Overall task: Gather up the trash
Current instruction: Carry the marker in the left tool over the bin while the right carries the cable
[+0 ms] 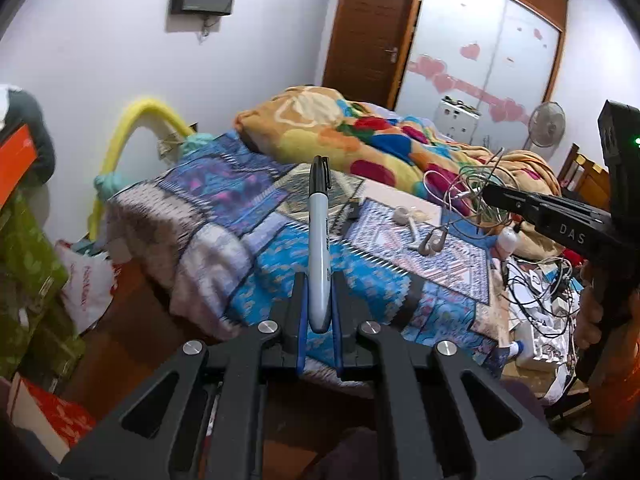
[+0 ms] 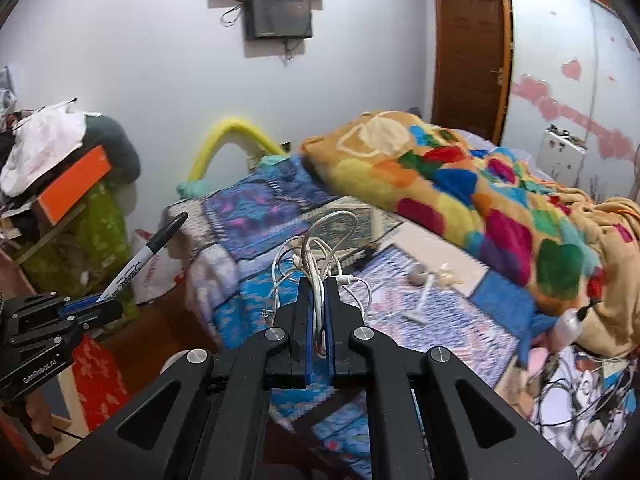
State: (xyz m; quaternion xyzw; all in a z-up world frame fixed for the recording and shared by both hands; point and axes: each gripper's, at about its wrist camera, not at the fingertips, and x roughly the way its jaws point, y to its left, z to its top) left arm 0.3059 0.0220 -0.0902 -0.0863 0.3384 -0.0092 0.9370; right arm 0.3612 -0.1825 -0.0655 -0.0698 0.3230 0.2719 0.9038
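Marker [image 1: 319,240] clenched upright in left gripper [image 1: 318,312]; cable bundle [image 2: 318,264] pinched in right gripper [image 2: 318,320]. Loose loops at 12 o'clock could snag bedspread [image 2: 440,320], pull free.

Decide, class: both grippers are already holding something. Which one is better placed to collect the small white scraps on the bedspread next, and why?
Probably neither until one unloads. The left gripper is shut on the marker; the right gripper is shut on the white cables. The white scraps lie nearer the right gripper, so right, tentatively.
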